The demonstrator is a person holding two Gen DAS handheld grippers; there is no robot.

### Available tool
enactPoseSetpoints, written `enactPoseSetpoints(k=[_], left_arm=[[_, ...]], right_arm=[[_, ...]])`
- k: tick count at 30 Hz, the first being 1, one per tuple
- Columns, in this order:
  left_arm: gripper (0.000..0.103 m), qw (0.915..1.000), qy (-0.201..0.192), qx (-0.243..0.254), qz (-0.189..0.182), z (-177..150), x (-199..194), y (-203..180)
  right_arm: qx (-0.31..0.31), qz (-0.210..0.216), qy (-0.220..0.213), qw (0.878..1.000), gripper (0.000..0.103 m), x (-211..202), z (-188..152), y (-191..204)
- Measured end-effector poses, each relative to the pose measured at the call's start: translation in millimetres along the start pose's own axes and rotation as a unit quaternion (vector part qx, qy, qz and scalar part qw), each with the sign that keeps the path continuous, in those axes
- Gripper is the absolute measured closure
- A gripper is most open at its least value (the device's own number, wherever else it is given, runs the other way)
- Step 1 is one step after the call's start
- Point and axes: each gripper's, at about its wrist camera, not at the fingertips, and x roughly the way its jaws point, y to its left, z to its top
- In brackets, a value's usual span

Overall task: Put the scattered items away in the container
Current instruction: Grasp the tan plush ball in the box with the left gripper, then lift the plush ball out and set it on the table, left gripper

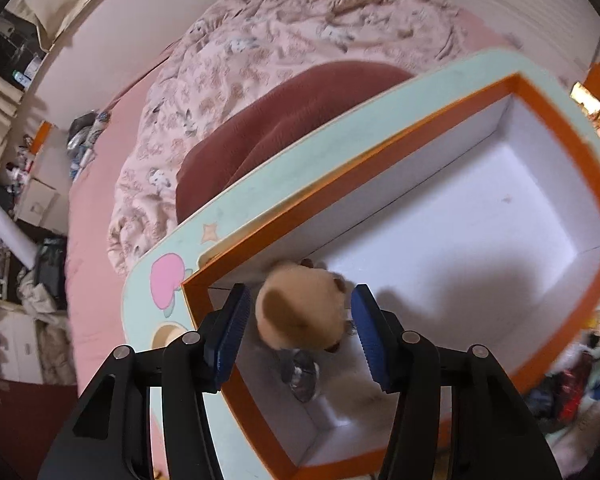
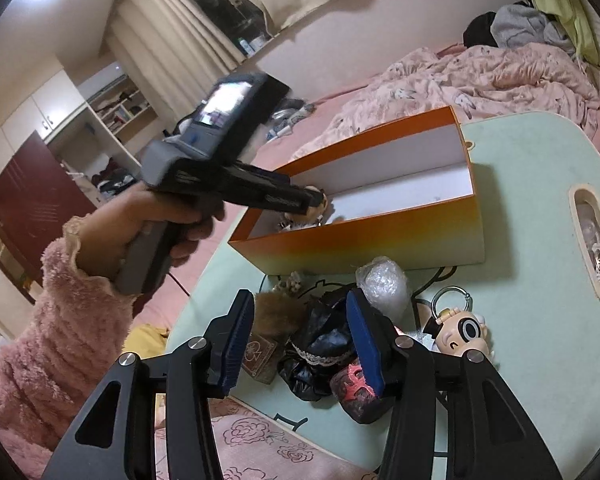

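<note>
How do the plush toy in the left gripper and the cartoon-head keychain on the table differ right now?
The plush toy is tan and fuzzy; the cartoon-head keychain is smooth and hard-looking. The plush toy sits between the left gripper's fingers above the orange box; the keychain lies outside it on the table. The keychain shows a metal ring.

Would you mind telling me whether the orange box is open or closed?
Open: the orange box has no lid, and its white interior shows in both views.

Box [image 2: 380, 236] on lap table [image 2: 540, 280] over bed [image 2: 480, 76], plush toy [image 1: 300, 312] in box's near end, clutter pile [image 2: 324, 344] in front of box.
</note>
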Motion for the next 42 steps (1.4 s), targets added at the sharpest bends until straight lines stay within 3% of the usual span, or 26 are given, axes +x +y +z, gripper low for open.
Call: enactPoseSetpoints(k=[3, 13, 16, 18, 21, 23, 26, 28, 30, 34, 36, 40, 42], left_arm=[[0.049, 0.9997, 0.018, 0.013, 0.005, -2.5, 15.4, -7.5], [0.06, 0.9993, -0.009, -0.016, -0.033, -11.4, 23.2, 4.5], [0.06, 0.9965, -0.051, -0.024, -0.062, -12.5, 8.4, 12.7], [0.06, 0.9936, -0.089, -0.032, -0.061, -15.6, -9.0, 19.4], [0.06, 0.9827, -0.146, -0.065, -0.094, -28.7, -44.8, 33.2], [0.06, 0.9707, -0.182, -0.084, -0.132, -45.7, -72.2, 39.5], [0.059, 0.949, -0.239, -0.103, -0.178, -87.4, -107.2, 45.1], [0.059, 0.9418, -0.254, -0.116, -0.187, -112.7, -113.4, 45.8], [0.059, 0.9388, -0.256, -0.141, -0.181, -141.9, -108.8, 46.7], [0.059, 0.9382, -0.229, -0.222, -0.133, -188.0, -84.8, 51.6], [0.059, 0.9321, -0.217, -0.243, -0.159, -199.9, -70.6, 52.0], [0.057, 0.9407, -0.187, -0.231, -0.163, -201.8, -47.9, 37.1], [0.052, 0.9332, -0.2, -0.242, -0.174, -205.4, -47.1, 34.1]], right_arm=[[0.002, 0.001, -0.002, 1.0, 0.056, -1.9, -0.9, 0.1], [0.009, -0.002, 0.0, 1.0, 0.055, -2.8, -0.5, -1.9], [0.011, -0.004, 0.002, 1.0, 0.055, -1.4, -0.6, -2.5], [0.012, -0.005, 0.002, 1.0, 0.055, -1.2, -1.3, -2.4], [0.013, -0.007, 0.004, 1.0, 0.055, 0.1, -0.5, -5.2], [0.015, -0.008, 0.005, 1.0, 0.055, 0.5, -0.7, -6.8], [0.017, -0.009, 0.008, 1.0, 0.055, 1.9, -1.8, -6.4], [0.015, -0.011, 0.009, 1.0, 0.055, 2.6, -1.4, -6.0], [0.014, -0.013, 0.011, 1.0, 0.055, 3.2, -2.1, -4.5], [0.013, -0.015, 0.016, 1.0, 0.055, 7.2, -2.0, -3.3], [0.011, -0.015, 0.022, 1.0, 0.055, 9.7, -3.4, -2.7], [0.012, -0.02, 0.022, 0.999, 0.055, 9.5, -5.5, -2.6], [0.015, -0.023, 0.02, 0.999, 0.055, 9.1, -5.3, -3.3]])
